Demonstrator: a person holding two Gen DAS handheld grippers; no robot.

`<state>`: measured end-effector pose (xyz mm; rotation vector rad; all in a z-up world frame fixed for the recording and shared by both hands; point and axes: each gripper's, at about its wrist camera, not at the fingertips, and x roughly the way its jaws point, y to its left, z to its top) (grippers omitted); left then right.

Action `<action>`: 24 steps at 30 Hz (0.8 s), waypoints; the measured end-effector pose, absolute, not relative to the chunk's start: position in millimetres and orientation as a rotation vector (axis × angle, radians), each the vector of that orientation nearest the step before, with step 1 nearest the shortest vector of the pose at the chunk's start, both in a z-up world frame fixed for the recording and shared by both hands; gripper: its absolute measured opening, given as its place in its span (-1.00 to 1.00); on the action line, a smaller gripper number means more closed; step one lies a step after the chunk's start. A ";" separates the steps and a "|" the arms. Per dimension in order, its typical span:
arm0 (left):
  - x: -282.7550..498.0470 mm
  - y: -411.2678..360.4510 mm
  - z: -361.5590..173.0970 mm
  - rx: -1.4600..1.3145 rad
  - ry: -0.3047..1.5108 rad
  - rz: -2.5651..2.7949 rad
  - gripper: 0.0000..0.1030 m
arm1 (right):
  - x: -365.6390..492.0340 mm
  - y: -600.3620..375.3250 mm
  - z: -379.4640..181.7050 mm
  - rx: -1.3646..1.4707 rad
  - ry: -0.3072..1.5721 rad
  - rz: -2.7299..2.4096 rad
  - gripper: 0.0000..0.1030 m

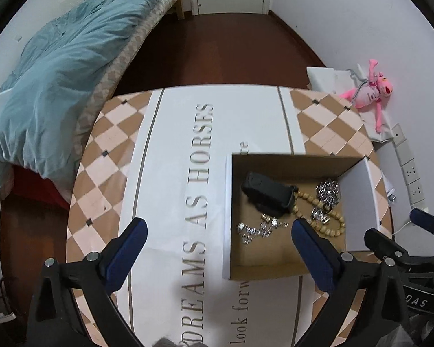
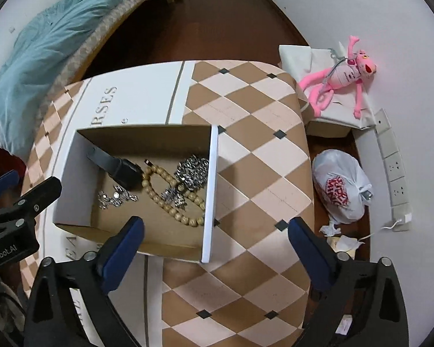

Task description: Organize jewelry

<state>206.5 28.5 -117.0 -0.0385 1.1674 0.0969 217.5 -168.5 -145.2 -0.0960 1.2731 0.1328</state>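
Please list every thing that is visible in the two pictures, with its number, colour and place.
box: one, white outside, brown inside, on the table.
black item: one, in the box; what it is, unclear.
bead bracelet: one, tan, in the box.
silver jewelry: several pieces, in the box.
table: one, checkered tan and white cover.
plush toy: one, pink, by the wall.
plastic bag: one, white, on the floor.
bed: one, teal blanket.
left gripper: open, empty.
right gripper: open, empty.
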 end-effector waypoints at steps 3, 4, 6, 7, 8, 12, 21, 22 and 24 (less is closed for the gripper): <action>200.6 29.1 -118.5 -0.042 1.169 0.109 0.98 | 213.2 -168.4 -145.1 -0.097 1.267 0.121 0.97; 197.6 29.6 -117.0 -0.047 1.162 0.111 0.98 | 211.0 -168.5 -143.4 -0.099 1.262 0.117 0.97; 191.9 30.0 -113.3 -0.059 1.154 0.112 0.98 | 206.8 -169.0 -139.6 -0.095 1.254 0.113 0.97; 188.5 30.1 -110.3 -0.066 1.148 0.107 0.98 | 203.5 -169.5 -136.1 -0.093 1.248 0.112 0.97; 183.8 29.8 -106.6 -0.065 1.138 0.109 0.98 | 199.7 -169.6 -132.0 -0.093 1.238 0.108 0.97; 164.7 27.2 -91.0 -0.052 1.098 0.114 0.98 | 180.6 -170.9 -116.2 -0.089 1.204 0.098 0.97; 105.9 22.1 -25.7 -0.046 0.945 0.114 0.98 | 117.8 -176.7 -50.1 -0.056 1.070 0.096 0.97; 100.0 21.2 -18.2 -0.044 0.931 0.114 0.98 | 109.2 -177.4 -39.3 -0.053 1.047 0.095 0.97; 88.0 20.1 -3.7 -0.047 0.905 0.110 0.98 | 95.6 -178.2 -20.8 -0.051 1.010 0.095 0.97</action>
